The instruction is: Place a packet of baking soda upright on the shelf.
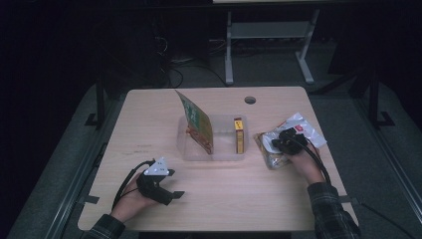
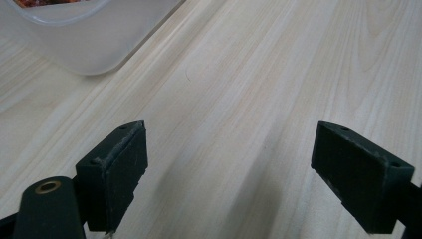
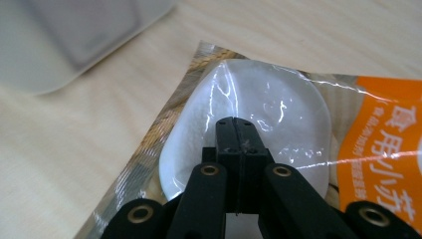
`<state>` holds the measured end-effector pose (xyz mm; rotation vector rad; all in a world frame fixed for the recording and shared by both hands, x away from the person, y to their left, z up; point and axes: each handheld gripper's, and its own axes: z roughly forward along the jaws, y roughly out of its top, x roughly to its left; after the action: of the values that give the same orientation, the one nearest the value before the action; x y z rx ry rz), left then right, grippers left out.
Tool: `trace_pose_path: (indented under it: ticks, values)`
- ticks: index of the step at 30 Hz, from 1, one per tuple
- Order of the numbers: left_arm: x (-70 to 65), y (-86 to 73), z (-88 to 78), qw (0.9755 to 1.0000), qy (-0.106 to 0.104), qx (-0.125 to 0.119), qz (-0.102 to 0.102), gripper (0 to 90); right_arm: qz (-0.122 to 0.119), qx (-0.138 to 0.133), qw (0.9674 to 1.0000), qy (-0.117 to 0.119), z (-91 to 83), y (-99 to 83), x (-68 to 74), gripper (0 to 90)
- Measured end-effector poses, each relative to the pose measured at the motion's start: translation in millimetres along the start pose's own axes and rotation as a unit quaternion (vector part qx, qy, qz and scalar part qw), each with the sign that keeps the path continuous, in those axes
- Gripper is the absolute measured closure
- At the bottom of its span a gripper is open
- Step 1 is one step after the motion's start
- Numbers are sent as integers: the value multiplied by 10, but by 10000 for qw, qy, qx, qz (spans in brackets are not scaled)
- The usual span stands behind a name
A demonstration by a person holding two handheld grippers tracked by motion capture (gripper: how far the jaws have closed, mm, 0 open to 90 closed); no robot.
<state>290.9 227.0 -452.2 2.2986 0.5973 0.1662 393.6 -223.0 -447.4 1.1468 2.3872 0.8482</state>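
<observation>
Item: clear-windowed snack packet (image 3: pixel 259 114), orange-printed at one end, lying flat on the worktop (image 1: pixel 149 114) just to the right of the translucent bin (image 1: pixel 185 149), beside a second, white-and-red packet (image 1: pixel 303 127). The bin already holds a green pouch (image 1: pixel 196 122) leaning upright and a narrow yellow box (image 1: pixel 239 135). Right tool (image 3: pixel 238 122): jaws fully together, tips resting over the packet's pale, rounded contents; whether a fold of film is pinched between the pads cannot be told from the right gripper view, and nothing thick is between them. Left tool (image 2: pixel 229 164): jaws wide apart and empty, held low over bare worktop near the bin's front corner. Step judged in hand: taking up the packet for transfer to the bin. Handling notes: the film is slick and taut over the bulge, so a closed tip is likely to slide off; a reopened jaw set across the flat sealed edge is advised. A slow lift is recommended, with the packet checked for slipping, then lowered into the free space between pouch and box. The bin may be steadied by the left tool.
</observation>
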Motion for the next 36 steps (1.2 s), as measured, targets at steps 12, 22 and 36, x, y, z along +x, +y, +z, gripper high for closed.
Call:
trace_pose_path:
  ticks: [12, 22, 36]
  values:
    - [-4, 7, 5, 10000, 6, 19, 30, 143, -593, -17, 9968, 541, -202, -190, 322, 900]
    - [-13, 9, 15, 10000, -14, 41, 20, 143, -912, -1, 9917, 905, -375, -338, 673, 900]
    - [-27, 17, 37, 10000, -49, 55, 25, 143, -1184, -78, 9831, 1395, -405, -325, 1215, 900]
